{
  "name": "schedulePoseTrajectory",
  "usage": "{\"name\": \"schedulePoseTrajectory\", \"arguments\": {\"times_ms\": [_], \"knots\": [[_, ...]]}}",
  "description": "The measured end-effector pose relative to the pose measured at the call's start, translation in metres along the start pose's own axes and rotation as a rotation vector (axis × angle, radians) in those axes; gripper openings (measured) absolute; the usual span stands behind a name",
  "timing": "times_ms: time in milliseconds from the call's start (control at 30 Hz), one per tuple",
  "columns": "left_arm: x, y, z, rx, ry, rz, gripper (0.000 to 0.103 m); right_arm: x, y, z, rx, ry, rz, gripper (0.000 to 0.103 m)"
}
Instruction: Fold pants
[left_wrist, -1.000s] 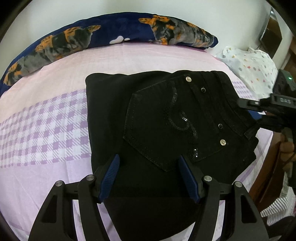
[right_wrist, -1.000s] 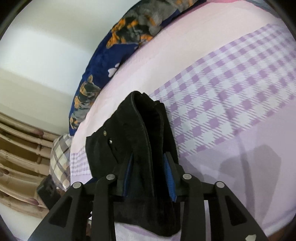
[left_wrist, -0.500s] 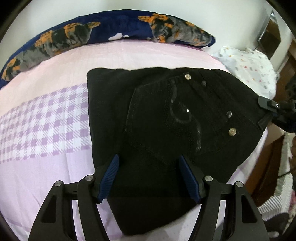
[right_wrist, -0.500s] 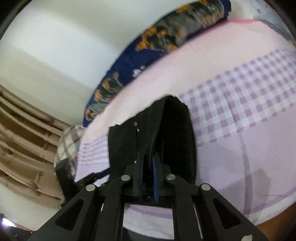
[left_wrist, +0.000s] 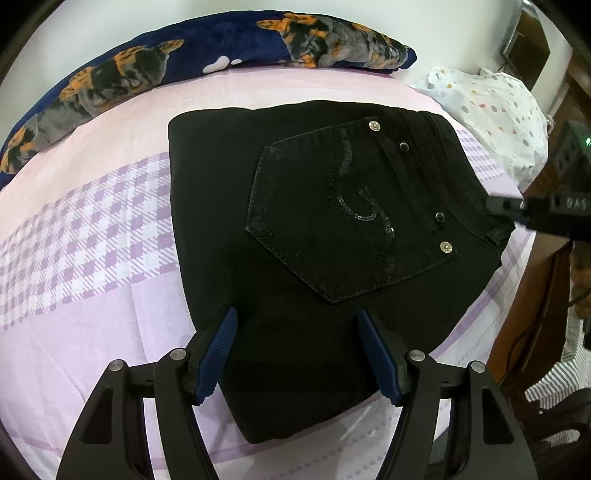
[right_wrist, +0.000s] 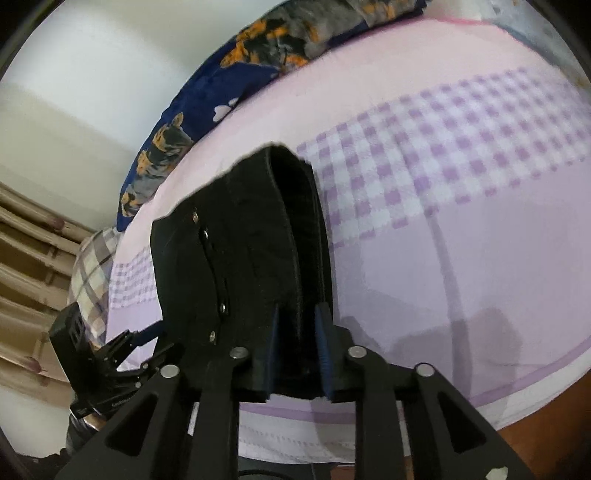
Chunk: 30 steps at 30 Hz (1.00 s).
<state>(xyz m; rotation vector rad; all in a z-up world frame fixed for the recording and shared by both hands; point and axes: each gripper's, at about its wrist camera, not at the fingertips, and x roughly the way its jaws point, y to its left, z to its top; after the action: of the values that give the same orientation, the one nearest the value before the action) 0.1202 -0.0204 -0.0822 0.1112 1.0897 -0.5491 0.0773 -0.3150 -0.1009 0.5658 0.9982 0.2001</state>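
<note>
I see the black jeans (left_wrist: 314, 236) lying folded on the pink-and-lilac checked bedsheet (left_wrist: 85, 236), back pocket (left_wrist: 332, 218) facing up. My left gripper (left_wrist: 297, 354) hovers over their near edge, jaws spread wide and gripping nothing. My right gripper (right_wrist: 297, 328) sits at the waistband end; its jaws are opening, the thick fold of denim between the blue pads (right_wrist: 323, 339), no longer squeezed. A navy dog-print pillow (left_wrist: 207, 48) lies beyond.
</note>
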Motion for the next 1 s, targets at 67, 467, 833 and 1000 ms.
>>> {"name": "schedulePoseTrajectory", "arguments": {"times_ms": [67,467,833,1000], "knots": [[0.000,0.000,0.000,-0.002,-0.002,0.000,0.068,-0.013,0.009,0.011,-0.023,-0.062,-0.031,0.020],[0.000,0.000,-0.004,-0.011,-0.009,0.008,0.068,0.023,0.044,0.059,-0.093,-0.123,-0.077,0.016],[-0.018,0.011,0.002,-0.083,-0.079,0.065,0.068,0.035,0.025,0.015,-0.091,-0.020,-0.142,0.011],[-0.037,0.033,0.005,-0.146,-0.190,0.161,0.068,0.027,0.018,0.004,-0.062,-0.025,-0.113,0.011]]}}
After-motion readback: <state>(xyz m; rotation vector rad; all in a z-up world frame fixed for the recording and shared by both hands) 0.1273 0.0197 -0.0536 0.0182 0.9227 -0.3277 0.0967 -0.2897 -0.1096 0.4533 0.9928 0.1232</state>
